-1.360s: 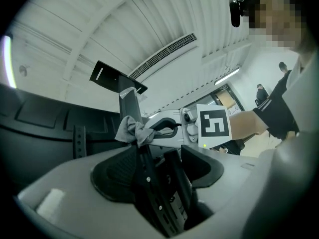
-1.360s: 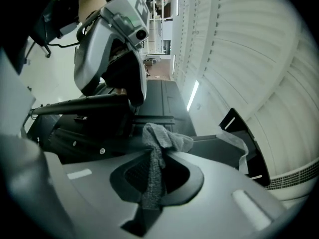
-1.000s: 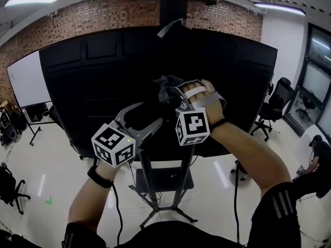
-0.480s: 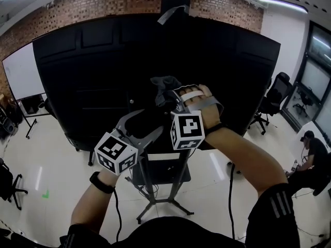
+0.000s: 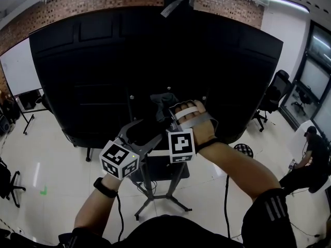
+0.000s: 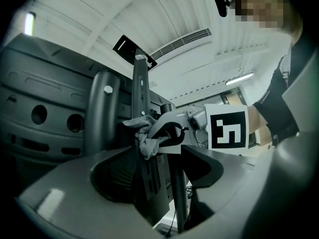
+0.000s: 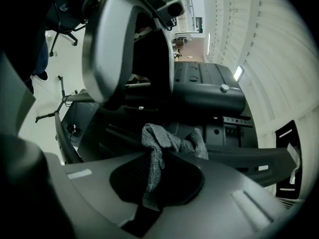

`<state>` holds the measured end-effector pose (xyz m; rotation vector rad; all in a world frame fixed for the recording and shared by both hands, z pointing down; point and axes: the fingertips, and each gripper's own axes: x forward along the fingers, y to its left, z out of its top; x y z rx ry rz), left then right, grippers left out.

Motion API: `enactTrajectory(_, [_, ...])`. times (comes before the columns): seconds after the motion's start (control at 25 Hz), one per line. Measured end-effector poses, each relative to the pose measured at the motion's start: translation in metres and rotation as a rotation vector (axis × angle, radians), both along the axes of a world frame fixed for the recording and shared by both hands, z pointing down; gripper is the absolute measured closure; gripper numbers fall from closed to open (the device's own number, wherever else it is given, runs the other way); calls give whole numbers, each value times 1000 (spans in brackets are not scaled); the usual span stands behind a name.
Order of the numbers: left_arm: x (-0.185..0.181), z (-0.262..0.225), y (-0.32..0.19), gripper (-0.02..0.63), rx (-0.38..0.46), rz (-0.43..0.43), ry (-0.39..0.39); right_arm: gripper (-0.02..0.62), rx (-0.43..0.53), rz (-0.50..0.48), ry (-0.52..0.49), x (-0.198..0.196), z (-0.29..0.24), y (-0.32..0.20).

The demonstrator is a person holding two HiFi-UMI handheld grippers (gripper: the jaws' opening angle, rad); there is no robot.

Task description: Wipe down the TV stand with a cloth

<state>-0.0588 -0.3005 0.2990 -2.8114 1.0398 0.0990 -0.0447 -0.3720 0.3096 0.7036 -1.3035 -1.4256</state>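
1. Pinches a grey cloth (image 7: 158, 151) tight between the jaws of the right tool (image 7: 157, 185). Shows a coarse knitted weave, bunched above the dark ribbed pads and hanging limp below them.
2. Brings that bunched cloth up to the slim upright post (image 6: 141, 98) of the TV stand (image 5: 149, 186), touching it or just beside it. Wraps a bare hand (image 5: 194, 123) with pale straps across its back around the tool's grey body.
3. Carries the left tool (image 5: 146, 130) lower and to the left, its curved grey jaws spread wide with nothing gripped. Frames the post and the cloth-bearing tool beyond them in the left gripper view.
4. Bears a black-and-white marker cube (image 5: 119, 159) on the left tool, with a second one on the right.
5. Looks matte black and metallic throughout the stand: square-edged post, flat dark shelf (image 5: 163, 170), and thin splayed legs on the glossy white floor (image 5: 51, 159).
6. Fills the background with the broad black back of the screen (image 5: 77, 71), moulded into shallow rectangular panels.
7. Rings the scene with a brick wall (image 5: 103, 1) above, a whiteboard (image 5: 18, 74) at left, an office chair (image 5: 276, 89) at right, and a person (image 5: 314, 149) low by the right edge, all well apart from the tools.
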Motion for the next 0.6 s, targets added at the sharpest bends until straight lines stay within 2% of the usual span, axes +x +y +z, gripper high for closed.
enactTrajectory(0.12, [-4, 13, -4, 302, -27, -10, 7, 575, -6, 0, 1, -1, 18, 1])
enactTrajectory(0.6, [-12, 61, -7, 303, -106, -26, 15, 575, -132, 27, -14, -4, 98, -1])
